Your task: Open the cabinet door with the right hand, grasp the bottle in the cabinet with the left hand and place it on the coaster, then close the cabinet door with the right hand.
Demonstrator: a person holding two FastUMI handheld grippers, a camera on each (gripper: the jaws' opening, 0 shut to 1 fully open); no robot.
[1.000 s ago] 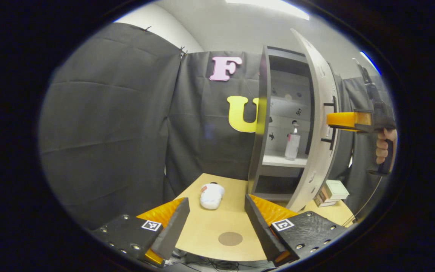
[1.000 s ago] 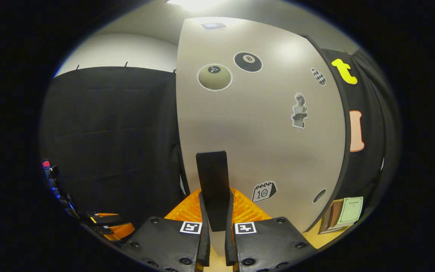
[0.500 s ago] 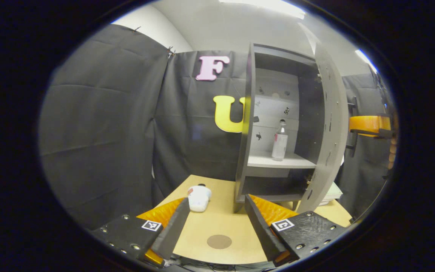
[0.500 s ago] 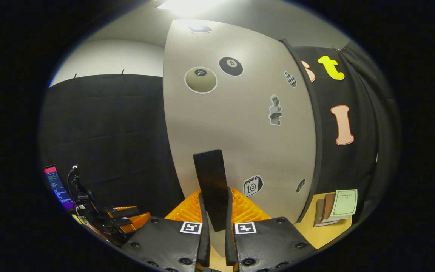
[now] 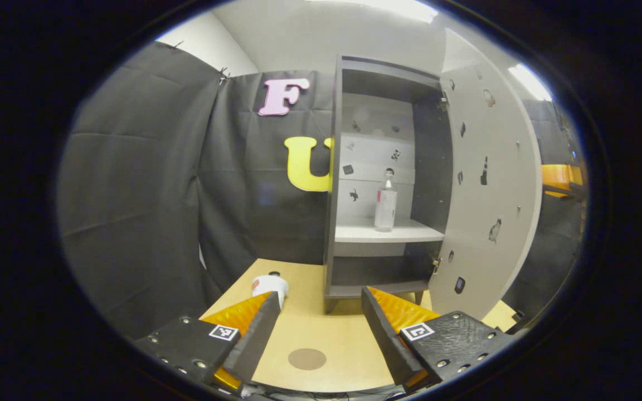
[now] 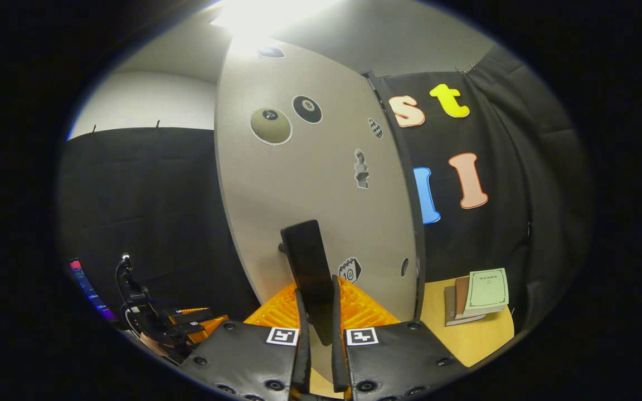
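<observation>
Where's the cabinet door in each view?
Left gripper view: door swung open at right of the cabinet, inner face showing.
Right gripper view: door at centre, its stickered outer face showing, right gripper clamped on the handle.
Shared landmark: the table.

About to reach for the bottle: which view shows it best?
The left gripper view: the bottle stands upright on the cabinet's middle shelf, unobstructed past the open door. In the right gripper view the door's outer face blocks the cabinet's inside.
</observation>
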